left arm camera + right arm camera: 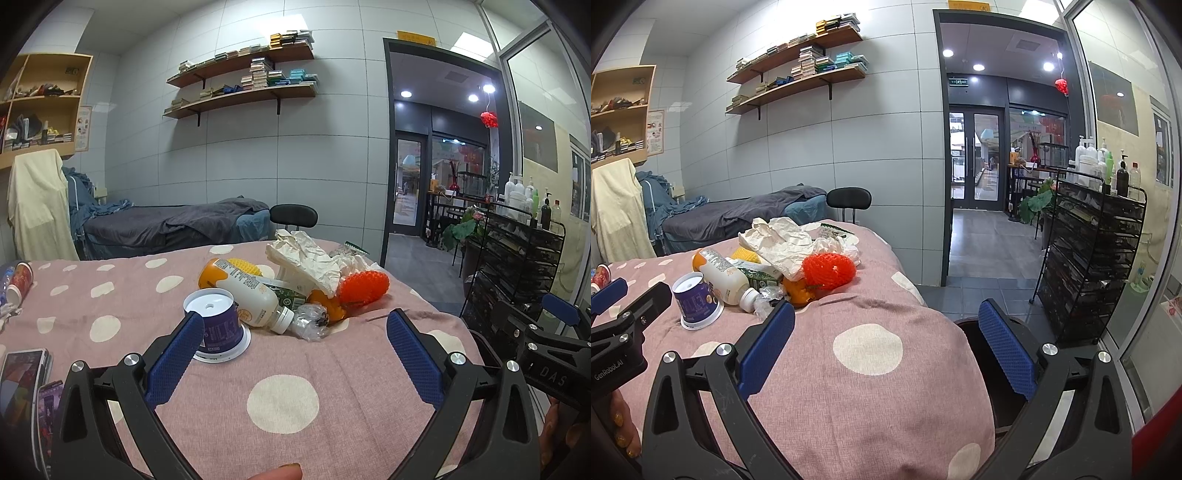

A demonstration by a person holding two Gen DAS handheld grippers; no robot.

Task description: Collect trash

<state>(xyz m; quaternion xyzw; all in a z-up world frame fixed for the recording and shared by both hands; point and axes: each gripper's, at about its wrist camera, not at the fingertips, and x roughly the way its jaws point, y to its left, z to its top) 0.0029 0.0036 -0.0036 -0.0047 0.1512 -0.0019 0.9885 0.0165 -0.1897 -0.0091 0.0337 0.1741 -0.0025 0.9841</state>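
A trash pile lies on the pink polka-dot bedcover [284, 373]. It holds an upturned purple yogurt cup [218, 326], a white bottle [243, 295] lying on its side, crumpled paper [306, 262], a red foam net [364, 286], clear plastic wrap [312, 323] and a green carton [291, 295]. My left gripper [295, 316] is open just short of the pile, its left finger beside the cup, holding nothing. My right gripper [887, 307] is open and empty over the bed's right edge, with the pile [775, 266] ahead to its left. A dark bin [1001, 391] stands below its right finger.
Phones or cards [22, 373] and a red can [20, 280] lie at the bedcover's left edge. A black wire rack [1089, 258] with bottles on top stands right of the bed. A black chair [849, 197] and a massage bed [738, 214] stand behind, beside an open doorway [982, 166].
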